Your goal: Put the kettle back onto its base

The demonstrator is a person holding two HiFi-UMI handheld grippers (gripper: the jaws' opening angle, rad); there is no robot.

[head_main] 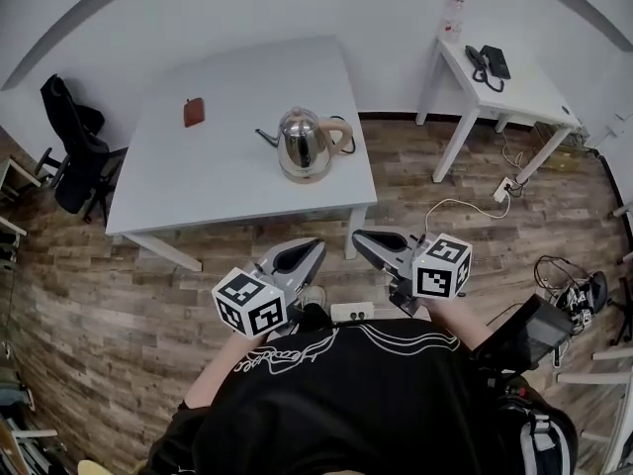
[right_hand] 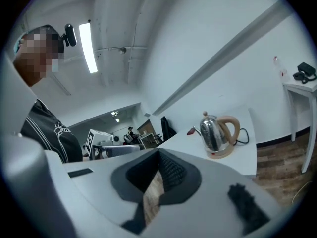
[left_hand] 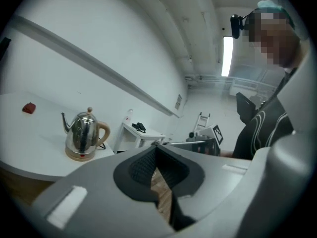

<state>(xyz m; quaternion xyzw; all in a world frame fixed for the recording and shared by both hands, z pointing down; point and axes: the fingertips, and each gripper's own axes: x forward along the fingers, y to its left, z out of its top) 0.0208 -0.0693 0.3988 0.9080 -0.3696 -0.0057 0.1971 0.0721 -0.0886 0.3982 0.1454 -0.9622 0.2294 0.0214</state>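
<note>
Kettle (head_main: 305, 142) stands upright on its base (head_main: 297, 175) near the front edge of the white desk (head_main: 198, 176), so the task looks finished. Left tool (head_main: 300, 255) and right tool (head_main: 374, 245) are both pressed together and empty, well apart from the desk. No further move seems needed.

1. A large white square worktop (head_main: 227, 181) carries a small flat reddish-brown item (head_main: 194, 112) near its far left.
2. A black office chair (head_main: 74, 151) stands left of it.
3. A smaller white worktop (head_main: 534, 92) at right holds a black telephone (head_main: 490, 64) and a clear bottle (head_main: 452, 16).
4. A white power strip (head_main: 503, 189) lies on the wood-plank floor (head_main: 89, 295).
</note>
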